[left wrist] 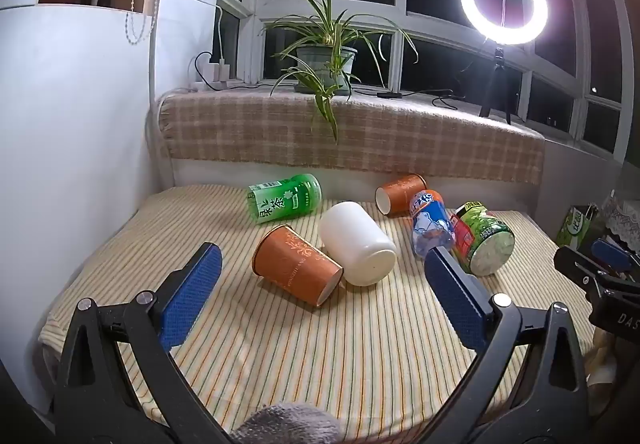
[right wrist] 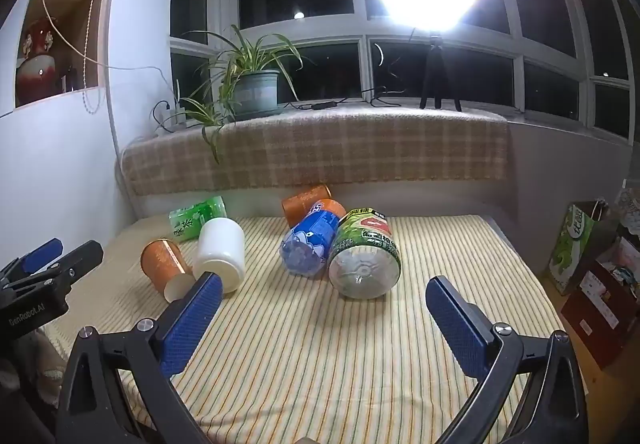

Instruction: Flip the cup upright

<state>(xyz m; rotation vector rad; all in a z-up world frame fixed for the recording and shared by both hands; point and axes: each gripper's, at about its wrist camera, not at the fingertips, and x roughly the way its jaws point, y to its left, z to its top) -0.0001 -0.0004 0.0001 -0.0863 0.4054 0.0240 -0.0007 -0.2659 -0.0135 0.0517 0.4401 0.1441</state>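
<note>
While both grippers hover with fingers spread wide and nothing between them, the left gripper (left wrist: 323, 272) faces an orange paper cup (left wrist: 295, 265) lying on its side on the striped surface (left wrist: 360, 356) — touching a tipped white cup (left wrist: 357, 244). Beyond the right gripper (right wrist: 324, 298) lie a blue bottle (right wrist: 310, 242) and a green bottle (right wrist: 365, 254), side by side.

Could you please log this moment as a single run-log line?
left gripper: open, empty | right gripper: open, empty | white cup: on its side | striped cloth: six containers down
</note>
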